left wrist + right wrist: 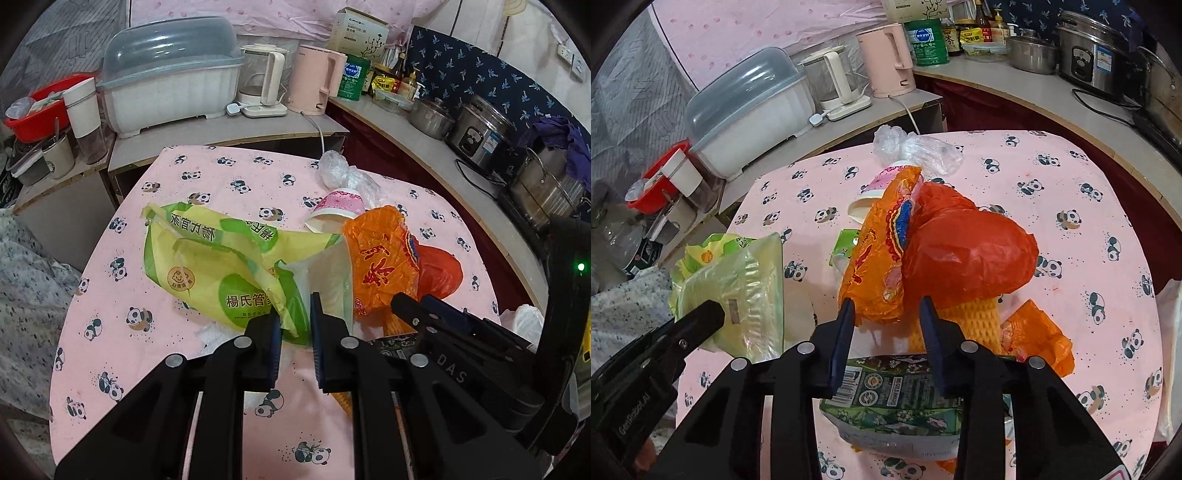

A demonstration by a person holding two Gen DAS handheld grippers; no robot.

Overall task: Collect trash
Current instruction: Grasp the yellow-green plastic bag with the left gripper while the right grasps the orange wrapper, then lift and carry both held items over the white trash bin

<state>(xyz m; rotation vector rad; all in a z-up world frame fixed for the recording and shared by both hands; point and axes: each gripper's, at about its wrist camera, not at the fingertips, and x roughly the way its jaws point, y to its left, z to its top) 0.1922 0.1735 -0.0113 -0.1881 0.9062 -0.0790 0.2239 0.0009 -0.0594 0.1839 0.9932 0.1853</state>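
My left gripper [295, 321] is shut on the edge of a yellow-green plastic bag [221, 266], which hangs open above the panda-print tablecloth [147, 332]. In the right wrist view that bag [738, 288] is lifted at the left, under the left gripper [716, 314]. My right gripper [888, 314] stands partly open around the lower edge of an orange wrapper [875, 266] and a red plastic bag [967, 254]. Below it lie a yellow foam net [975, 321] and a green snack packet [897, 391]. A pink paper cup [879, 184] lies tipped behind the pile.
A crumpled clear bag [916, 147] lies at the table's far edge, and a torn orange piece [1038, 339] at the right. Behind stands a counter with a lidded dish box [166, 81], two kettles [314, 81] and steel pots [480, 133]. A white bag [528, 321] hangs off the right side.
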